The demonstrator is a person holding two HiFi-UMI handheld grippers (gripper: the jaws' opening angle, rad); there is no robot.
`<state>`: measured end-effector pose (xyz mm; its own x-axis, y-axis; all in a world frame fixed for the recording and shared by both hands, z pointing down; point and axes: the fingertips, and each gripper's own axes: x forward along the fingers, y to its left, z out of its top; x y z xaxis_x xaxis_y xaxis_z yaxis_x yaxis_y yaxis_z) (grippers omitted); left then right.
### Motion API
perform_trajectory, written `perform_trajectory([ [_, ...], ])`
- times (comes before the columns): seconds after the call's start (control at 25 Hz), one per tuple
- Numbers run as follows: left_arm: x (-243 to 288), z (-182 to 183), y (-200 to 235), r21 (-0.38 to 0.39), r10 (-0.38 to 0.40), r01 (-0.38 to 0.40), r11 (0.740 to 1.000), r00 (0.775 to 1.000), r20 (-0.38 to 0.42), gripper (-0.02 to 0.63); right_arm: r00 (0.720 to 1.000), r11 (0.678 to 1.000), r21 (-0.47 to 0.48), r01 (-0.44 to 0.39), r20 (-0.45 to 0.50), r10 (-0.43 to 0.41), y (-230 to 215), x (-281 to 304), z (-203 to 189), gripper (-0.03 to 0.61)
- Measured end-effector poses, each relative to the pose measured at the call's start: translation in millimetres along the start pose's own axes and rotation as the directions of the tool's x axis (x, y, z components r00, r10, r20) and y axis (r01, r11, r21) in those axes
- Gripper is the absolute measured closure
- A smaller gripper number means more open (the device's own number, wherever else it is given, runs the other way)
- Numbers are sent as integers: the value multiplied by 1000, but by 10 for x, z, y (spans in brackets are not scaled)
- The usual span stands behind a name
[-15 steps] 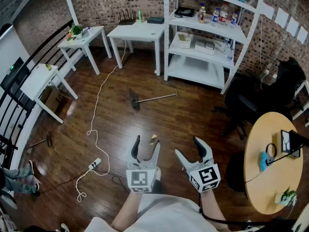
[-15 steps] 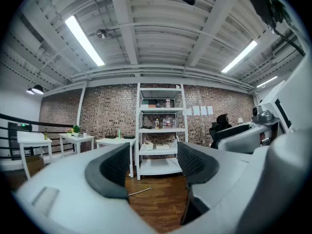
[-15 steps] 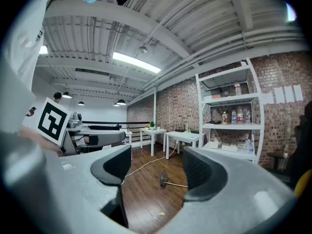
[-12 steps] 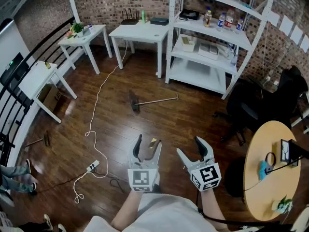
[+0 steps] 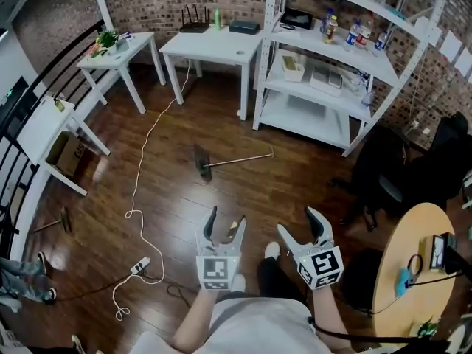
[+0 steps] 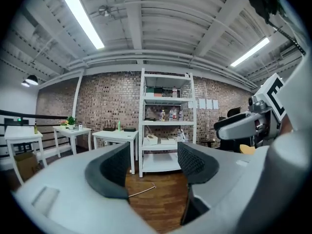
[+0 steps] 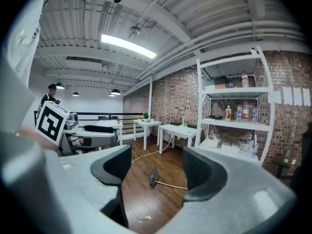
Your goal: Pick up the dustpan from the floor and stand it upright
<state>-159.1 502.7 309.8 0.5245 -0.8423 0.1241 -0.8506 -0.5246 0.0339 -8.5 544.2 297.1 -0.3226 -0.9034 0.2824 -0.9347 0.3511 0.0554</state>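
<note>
The dustpan [image 5: 203,158] lies flat on the wooden floor in mid-room, its dark pan to the left and its long thin handle [image 5: 243,156] running right toward the shelf. Both grippers are held level well short of it, over the floor near my body. In the head view my left gripper [image 5: 226,223] is open and empty, and so is my right gripper [image 5: 296,226]. The right gripper view frames the dustpan [image 7: 153,176] between its open jaws, far off. In the left gripper view only the handle [image 6: 142,191] shows between the jaws.
A white shelf unit [image 5: 346,57] stands behind the dustpan, and white tables [image 5: 214,46] line the back and left walls. A white cable with a power strip [image 5: 140,265] trails across the floor at left. A black chair [image 5: 391,175] and a round wooden table [image 5: 413,271] stand at right.
I have stepped slightly closer to the dustpan, and my shoes now show below the grippers. Both grippers keep the same open pose.
</note>
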Motion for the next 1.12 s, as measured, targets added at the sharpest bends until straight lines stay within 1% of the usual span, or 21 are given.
perform_trajectory([
  [0.12, 471, -242, 160, -23, 29, -31, 999, 998, -60, 303, 998, 999, 34, -18, -55, 20, -280, 497, -148, 268],
  [0.2, 824, -391, 222, -40, 38, -42, 998, 995, -94, 304, 997, 998, 39, -55, -51, 57, -478, 852, -149, 275],
  [0.28, 1235, -425, 271, -59, 39, -46, 997, 993, -107, 307, 995, 996, 22, -92, -41, 93, -723, 1229, -82, 284],
  [0.4, 1840, -196, 351, -48, 41, -45, 998, 996, -83, 309, 990, 991, 9, -136, -32, 136, -1104, 1738, 33, 285],
  [0.52, 2359, 86, 387, -23, 55, -56, 998, 998, -33, 319, 984, 985, 2, -172, -38, 172, -1486, 2084, 103, 285],
  [0.6, 2652, 199, 402, -8, 69, -69, 998, 998, -3, 322, 981, 982, 5, -190, -42, 190, -1746, 2298, 103, 287],
  [0.72, 3020, 212, 435, 25, 72, -73, 997, 997, 14, 316, 980, 982, 40, -184, -73, 186, -2126, 2656, -23, 295],
  [0.8, 3233, 120, 461, 24, 66, -66, 998, 998, -8, 316, 980, 984, 64, -164, -101, 170, -2339, 2868, -149, 295],
  [0.88, 3395, -23, 506, 20, 65, -64, 998, 997, -48, 316, 978, 985, 88, -146, -138, 157, -2484, 3018, -297, 295],
  [1.0, 3709, -196, 600, 11, 49, -48, 999, 994, -94, 310, 964, 983, 119, -138, -210, 161, -2640, 3272, -547, 301],
  [1.12, 4125, -378, 755, -13, 27, -29, 1000, 994, -107, 310, 948, 982, 129, -135, -272, 166, -2771, 3635, -782, 311],
])
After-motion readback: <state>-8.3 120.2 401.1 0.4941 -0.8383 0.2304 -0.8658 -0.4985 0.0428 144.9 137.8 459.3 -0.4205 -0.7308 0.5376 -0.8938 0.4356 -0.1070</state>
